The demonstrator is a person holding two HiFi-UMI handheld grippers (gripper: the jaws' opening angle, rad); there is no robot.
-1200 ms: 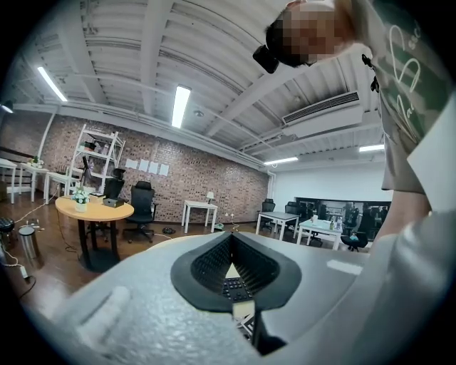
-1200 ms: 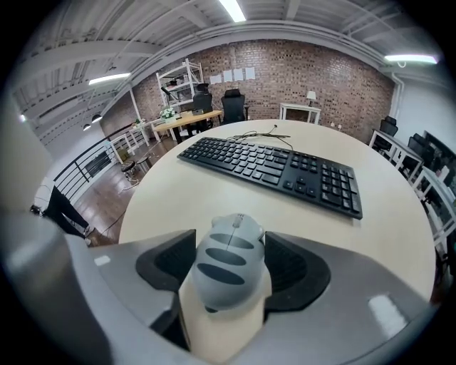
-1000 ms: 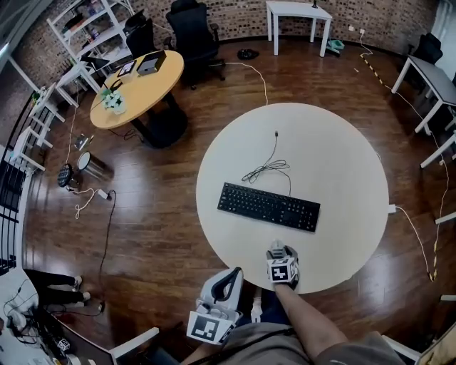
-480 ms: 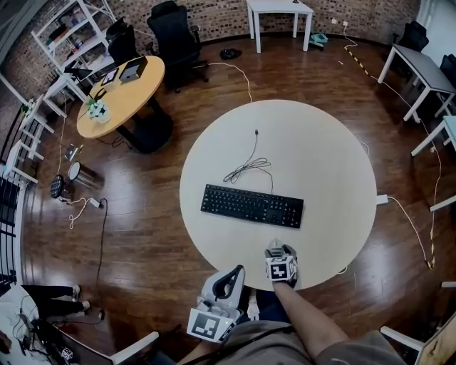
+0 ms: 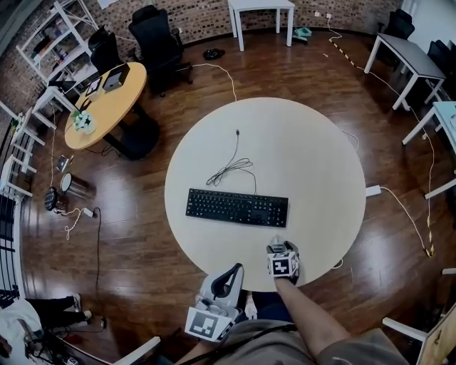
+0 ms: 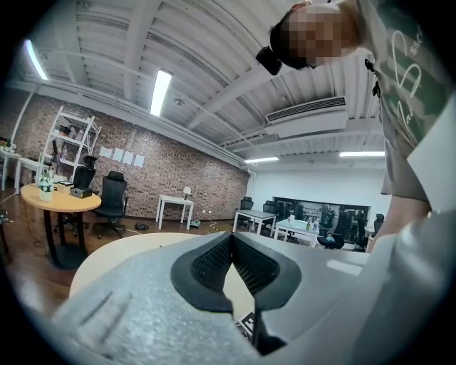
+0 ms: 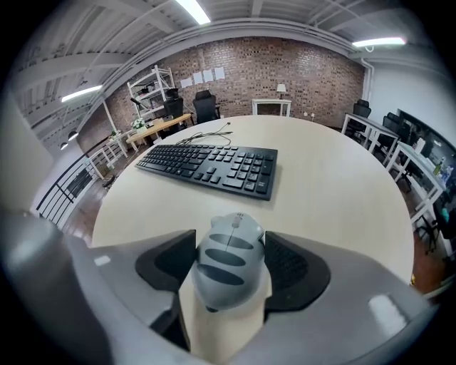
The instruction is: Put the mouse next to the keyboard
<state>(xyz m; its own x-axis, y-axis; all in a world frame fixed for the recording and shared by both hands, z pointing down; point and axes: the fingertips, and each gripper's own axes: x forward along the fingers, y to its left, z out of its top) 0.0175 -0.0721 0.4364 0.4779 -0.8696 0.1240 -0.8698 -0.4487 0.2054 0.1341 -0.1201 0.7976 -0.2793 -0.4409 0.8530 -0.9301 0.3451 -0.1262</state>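
A black keyboard [image 5: 237,207] [image 7: 210,165] lies across the middle of the round pale table [image 5: 306,157]. My right gripper [image 5: 279,249] [image 7: 229,246] hovers at the table's near edge, just below the keyboard's right end. It is shut on a grey mouse [image 7: 229,260] with dark stripes, both pads pressing its sides. The mouse points toward the keyboard, with a strip of bare tabletop between them. My left gripper [image 5: 226,279] [image 6: 231,239] hangs off the table, lower left of the right one, with its jaws together on nothing.
A loose black cable [image 5: 231,165] trails on the table behind the keyboard. Beyond stand a wooden round table [image 5: 100,107], black office chairs [image 5: 160,43] and white desks [image 5: 260,6]. Cords and a white adapter [image 5: 374,191] lie on the wood floor.
The head view has swung, so table and keyboard slid left in the picture. My right gripper with the mouse now sits under the keyboard's right end. The left gripper has not moved.
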